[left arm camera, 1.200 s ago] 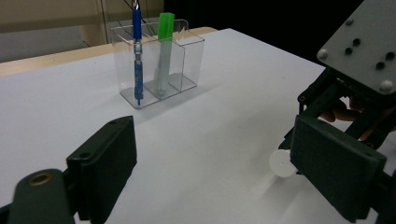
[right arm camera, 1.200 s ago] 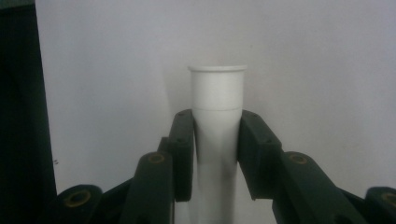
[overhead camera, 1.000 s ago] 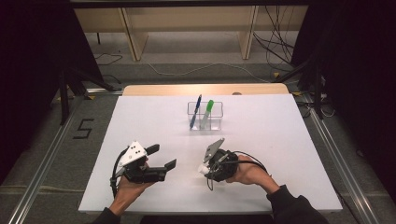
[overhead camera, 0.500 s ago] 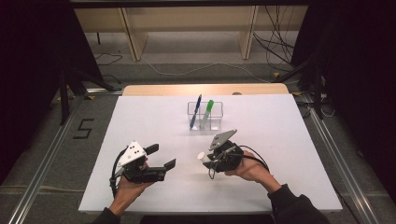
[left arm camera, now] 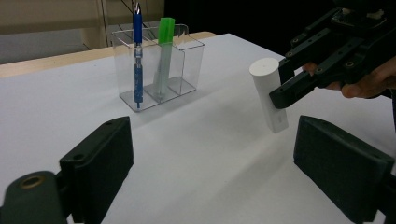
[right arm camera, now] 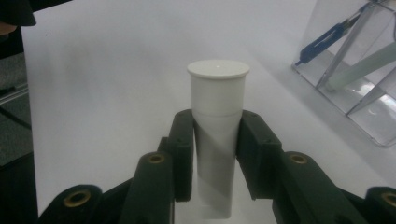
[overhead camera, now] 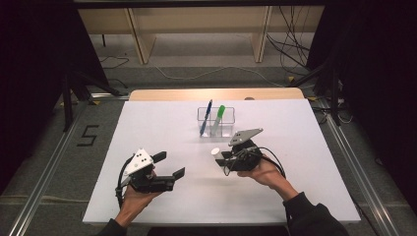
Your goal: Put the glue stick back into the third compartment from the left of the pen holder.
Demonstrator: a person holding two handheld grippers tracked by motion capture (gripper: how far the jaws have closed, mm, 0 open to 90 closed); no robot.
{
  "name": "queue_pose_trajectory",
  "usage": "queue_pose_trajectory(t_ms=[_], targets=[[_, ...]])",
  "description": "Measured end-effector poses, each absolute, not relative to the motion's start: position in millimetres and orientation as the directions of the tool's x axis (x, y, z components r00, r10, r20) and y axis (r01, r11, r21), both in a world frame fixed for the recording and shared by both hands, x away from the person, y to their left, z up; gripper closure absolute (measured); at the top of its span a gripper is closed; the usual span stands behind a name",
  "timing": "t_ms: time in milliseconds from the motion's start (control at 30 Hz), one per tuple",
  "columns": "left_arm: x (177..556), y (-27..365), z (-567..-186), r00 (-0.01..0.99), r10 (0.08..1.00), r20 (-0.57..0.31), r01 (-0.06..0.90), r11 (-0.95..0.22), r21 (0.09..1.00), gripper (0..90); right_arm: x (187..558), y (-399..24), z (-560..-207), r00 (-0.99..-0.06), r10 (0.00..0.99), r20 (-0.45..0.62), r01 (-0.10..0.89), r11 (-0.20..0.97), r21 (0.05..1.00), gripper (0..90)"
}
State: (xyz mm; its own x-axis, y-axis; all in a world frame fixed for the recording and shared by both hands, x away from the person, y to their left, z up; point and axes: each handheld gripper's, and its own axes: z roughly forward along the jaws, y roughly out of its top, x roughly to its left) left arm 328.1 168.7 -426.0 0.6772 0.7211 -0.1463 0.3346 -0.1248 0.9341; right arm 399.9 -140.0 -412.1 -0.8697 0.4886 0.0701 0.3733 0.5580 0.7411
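white capped tube [right arm camera: 217, 135], plain, cylindrical

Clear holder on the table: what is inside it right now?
The clear holder holds a blue pen in one compartment and a green-capped marker in the next, both leaning. Its rightmost compartment looks empty. The right gripper clamps a white tube outside it.

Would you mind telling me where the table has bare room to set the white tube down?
The white table lies bare left of the clear organizer and along the near edge between the left gripper and the right gripper, which holds the white tube. It is crowded only between the organizer and the right gripper, and inside the organizer around the blue pen and green marker.
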Motion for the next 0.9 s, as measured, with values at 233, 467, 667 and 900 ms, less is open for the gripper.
queue_pose_trajectory(t_ms=[233, 467, 667, 900], targets=[[329, 169, -427, 0.675, 0.723, -0.146, 0.335, -0.124, 0.934, 11.0, 408, -145, -407, -0.836, 0.544, 0.069, 0.388, 0.498, 0.776, 68.6], [329, 170, -427, 0.672, 0.726, -0.146, 0.332, -0.118, 0.936, 10.8, 417, -148, -397, -0.810, 0.582, 0.069, 0.389, 0.445, 0.807, 68.6], [329, 171, -427, 0.667, 0.729, -0.150, 0.334, -0.113, 0.936, 10.8, 429, -152, -391, -0.787, 0.612, 0.075, 0.393, 0.404, 0.826, 68.6], [328, 171, -427, 0.666, 0.731, -0.149, 0.333, -0.113, 0.936, 10.8, 443, -157, -385, -0.757, 0.648, 0.086, 0.404, 0.359, 0.842, 68.6]])
